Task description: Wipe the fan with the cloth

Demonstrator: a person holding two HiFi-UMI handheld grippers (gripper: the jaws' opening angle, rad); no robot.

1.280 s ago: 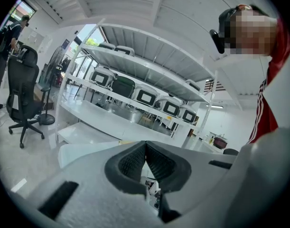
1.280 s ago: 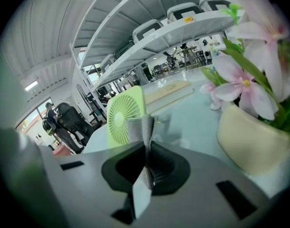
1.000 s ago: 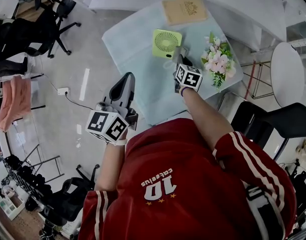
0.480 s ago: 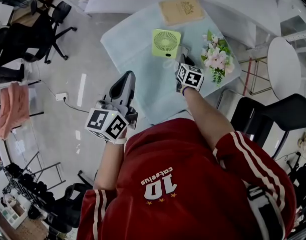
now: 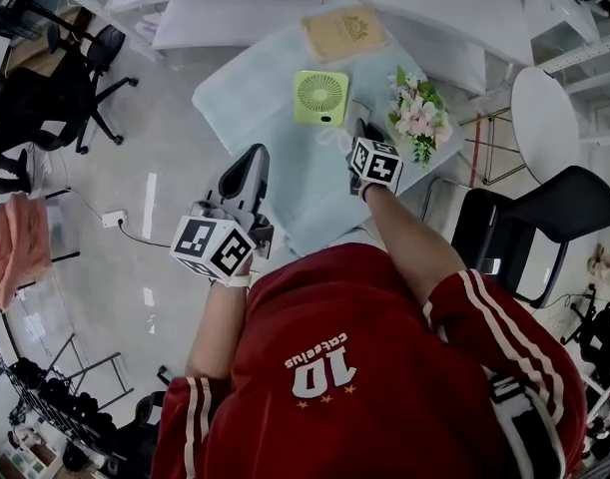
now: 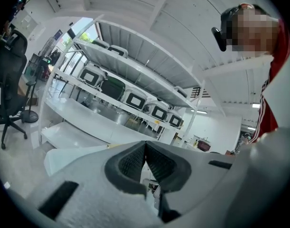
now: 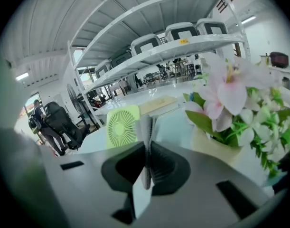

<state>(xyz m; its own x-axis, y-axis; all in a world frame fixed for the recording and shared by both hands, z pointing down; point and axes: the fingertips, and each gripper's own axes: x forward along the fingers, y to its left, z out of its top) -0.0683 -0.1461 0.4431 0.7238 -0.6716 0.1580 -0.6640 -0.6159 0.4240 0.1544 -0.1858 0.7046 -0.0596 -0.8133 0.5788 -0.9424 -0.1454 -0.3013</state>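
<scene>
One fan, one cloth, one book, one flower bunch, one table, probably at least three chairs.

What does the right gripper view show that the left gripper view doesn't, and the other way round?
Only the right gripper view: the light green square fan, the pink and white flower bunch, and the right gripper shut on a thin pale cloth. Only the left gripper view: the left gripper shut on nothing, and the person's red white-striped sleeve. Both: long white storage shelves and a black office chair.
</scene>
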